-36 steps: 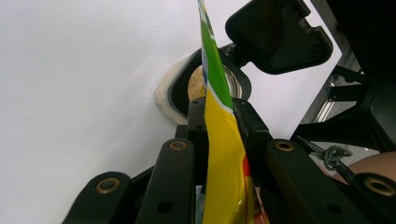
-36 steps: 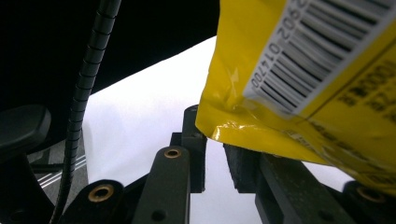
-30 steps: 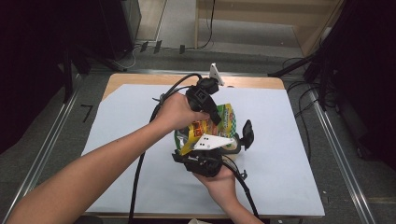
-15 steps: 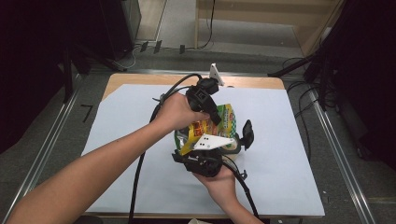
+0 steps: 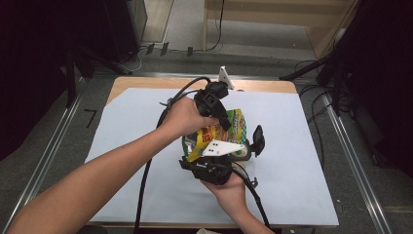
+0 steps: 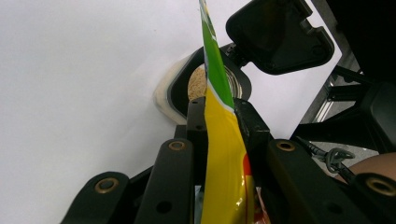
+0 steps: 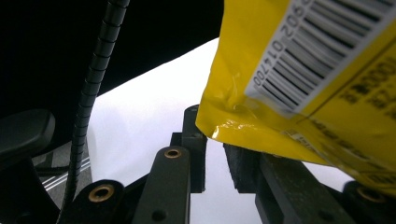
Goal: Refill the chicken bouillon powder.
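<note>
Two grippers on one yellow snack bag (image 5: 233, 127), left gripper (image 6: 219, 116) clamping its edge above the open container (image 6: 205, 84), right gripper (image 7: 215, 140) pinching its corner.

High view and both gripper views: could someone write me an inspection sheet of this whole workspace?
Surface: white paper sheet covering a wooden table.
Job's things: yellow-and-green printed foil bag held up over a small container of tan grains, whose black hinged lid stands open.
Clutter: nothing seen.
Grippers: left gripper clamped on the bag's edge; right gripper at the bag's barcode corner, grip unclear.
Cables: thick black cable trailing toward the table's near edge; ribbed black cable beside the right gripper.
Surroundings: metal rails along the table, loose floor cables beyond it, dark to both sides.
</note>
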`<state>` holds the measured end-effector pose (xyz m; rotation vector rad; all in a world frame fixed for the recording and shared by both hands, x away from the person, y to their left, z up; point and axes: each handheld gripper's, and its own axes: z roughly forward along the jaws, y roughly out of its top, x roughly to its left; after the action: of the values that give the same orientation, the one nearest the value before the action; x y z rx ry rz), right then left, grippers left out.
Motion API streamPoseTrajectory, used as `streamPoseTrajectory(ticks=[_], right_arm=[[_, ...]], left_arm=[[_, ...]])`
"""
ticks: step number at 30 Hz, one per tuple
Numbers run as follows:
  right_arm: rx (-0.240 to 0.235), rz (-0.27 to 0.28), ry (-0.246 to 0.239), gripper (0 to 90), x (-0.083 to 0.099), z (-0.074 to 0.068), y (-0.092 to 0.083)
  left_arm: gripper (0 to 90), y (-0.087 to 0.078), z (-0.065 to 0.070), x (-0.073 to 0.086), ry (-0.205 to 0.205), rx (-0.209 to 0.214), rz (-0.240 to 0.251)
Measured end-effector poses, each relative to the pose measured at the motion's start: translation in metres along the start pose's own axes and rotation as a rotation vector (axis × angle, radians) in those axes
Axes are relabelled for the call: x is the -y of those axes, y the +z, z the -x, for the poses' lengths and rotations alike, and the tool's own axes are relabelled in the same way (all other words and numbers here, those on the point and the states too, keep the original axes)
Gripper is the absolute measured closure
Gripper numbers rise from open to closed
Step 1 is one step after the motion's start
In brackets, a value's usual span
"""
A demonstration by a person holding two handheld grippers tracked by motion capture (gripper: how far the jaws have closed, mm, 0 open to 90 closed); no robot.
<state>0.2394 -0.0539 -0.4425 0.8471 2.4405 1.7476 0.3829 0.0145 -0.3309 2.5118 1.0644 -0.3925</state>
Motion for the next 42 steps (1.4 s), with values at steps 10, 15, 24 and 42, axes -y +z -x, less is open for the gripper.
streamPoseTrajectory(ticks=[10, 15, 24, 42], right_arm=[[0.002, 0.000, 0.000, 80.0, 0.0003, -0.0001, 0.0001], [0.004, 0.000, -0.001, 80.0, 0.0005, -0.0001, 0.0003], [0.009, -0.001, -0.009, 80.2, 0.0019, 0.0005, 0.0013], [-0.013, -0.002, -0.014, 80.1, 0.0001, -0.0007, 0.0062]], left_arm=[[78.8, 0.0003, 0.0005, 0.0000, -0.001, 0.000, -0.002], [78.8, 0.0005, 0.0004, 0.0002, 0.001, -0.001, -0.002], [78.9, 0.0006, 0.0004, 0.0012, 0.009, -0.007, 0.003], [79.6, -0.0062, -0.0055, 0.0074, -0.008, -0.018, 0.014]])
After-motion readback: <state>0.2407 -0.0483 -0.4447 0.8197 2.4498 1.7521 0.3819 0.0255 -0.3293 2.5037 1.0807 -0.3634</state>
